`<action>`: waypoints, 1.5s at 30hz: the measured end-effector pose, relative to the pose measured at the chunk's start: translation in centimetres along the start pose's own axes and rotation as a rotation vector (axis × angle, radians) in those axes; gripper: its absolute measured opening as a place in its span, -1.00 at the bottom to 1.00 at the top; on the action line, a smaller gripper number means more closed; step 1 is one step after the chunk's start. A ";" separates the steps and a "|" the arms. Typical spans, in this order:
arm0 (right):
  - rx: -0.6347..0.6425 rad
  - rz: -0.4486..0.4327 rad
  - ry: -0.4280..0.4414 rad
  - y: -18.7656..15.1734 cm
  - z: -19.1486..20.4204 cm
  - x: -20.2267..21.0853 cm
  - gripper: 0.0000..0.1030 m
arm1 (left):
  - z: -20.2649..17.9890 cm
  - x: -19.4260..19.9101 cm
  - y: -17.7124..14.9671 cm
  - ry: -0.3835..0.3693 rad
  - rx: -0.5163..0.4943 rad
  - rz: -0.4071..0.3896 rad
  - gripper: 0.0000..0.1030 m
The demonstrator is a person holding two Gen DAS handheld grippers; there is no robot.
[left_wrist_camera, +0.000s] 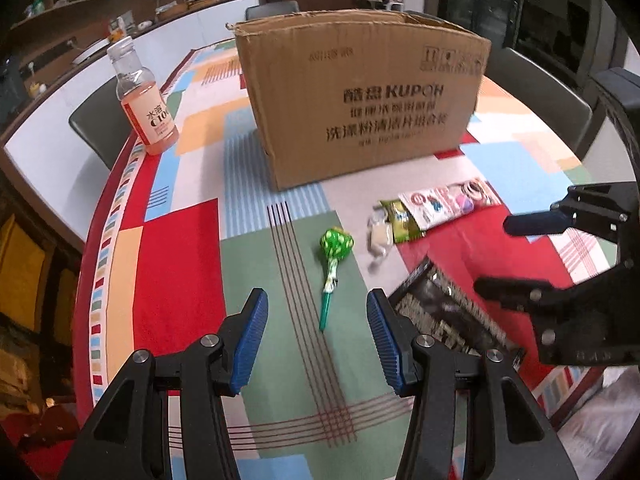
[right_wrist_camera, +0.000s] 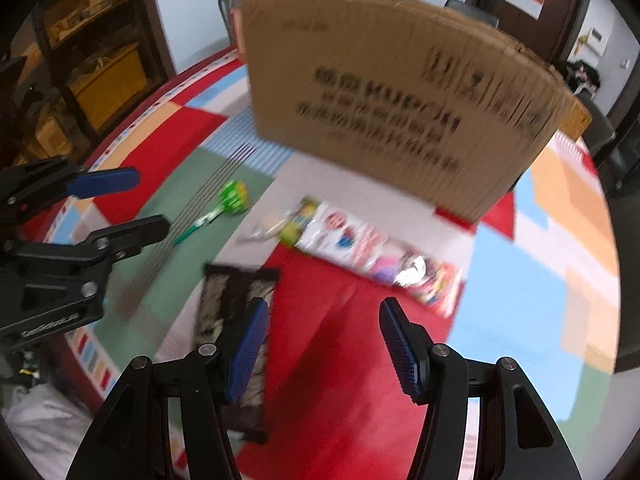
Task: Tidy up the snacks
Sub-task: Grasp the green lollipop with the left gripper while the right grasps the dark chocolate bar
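Both grippers hovered with fingers spread, empty, over loose snacks.
Nearest, the left gripper [left_wrist_camera: 316, 340] straddled a green lollipop [left_wrist_camera: 334, 258]; the right gripper [right_wrist_camera: 324, 344] hung beside a dark packet [right_wrist_camera: 236, 320] and could crowd the left. Beyond, a colourful-clothed tabletop [left_wrist_camera: 180, 248], cardboard box [left_wrist_camera: 360, 92], drink bottle [left_wrist_camera: 144, 104], cluttered shelves.
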State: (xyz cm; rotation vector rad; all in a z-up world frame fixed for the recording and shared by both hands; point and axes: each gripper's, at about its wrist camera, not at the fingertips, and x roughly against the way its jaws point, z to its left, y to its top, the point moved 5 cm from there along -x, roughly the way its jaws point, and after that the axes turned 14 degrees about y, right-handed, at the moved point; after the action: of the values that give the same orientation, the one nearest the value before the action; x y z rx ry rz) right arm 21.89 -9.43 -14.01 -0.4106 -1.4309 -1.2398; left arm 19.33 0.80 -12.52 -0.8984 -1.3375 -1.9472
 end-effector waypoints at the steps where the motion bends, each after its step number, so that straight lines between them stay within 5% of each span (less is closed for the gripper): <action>1: -0.008 0.011 0.019 -0.4 0.5 -0.3 0.14 | 0.1 0.0 -0.2 0.003 -0.013 -0.005 -0.02; 8: -0.045 0.073 0.089 -1.2 3.0 -3.2 0.14 | 1.8 -0.4 -0.9 0.017 -0.031 -0.015 -0.02; 17: -0.018 0.129 0.042 -1.0 4.5 -5.9 0.14 | 2.9 -1.6 -2.0 -0.017 -0.003 0.003 -0.02; 45: -0.182 -0.016 0.019 -0.6 -0.2 -2.7 -0.01 | -1.9 -7.0 3.0 -0.129 -0.039 0.016 -0.10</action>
State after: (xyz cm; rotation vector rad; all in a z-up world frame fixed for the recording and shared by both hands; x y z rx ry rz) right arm 22.31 -8.74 -16.67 -0.5101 -1.3118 -1.3886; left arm 25.45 -1.15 -17.06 -1.0659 -1.3638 -1.9371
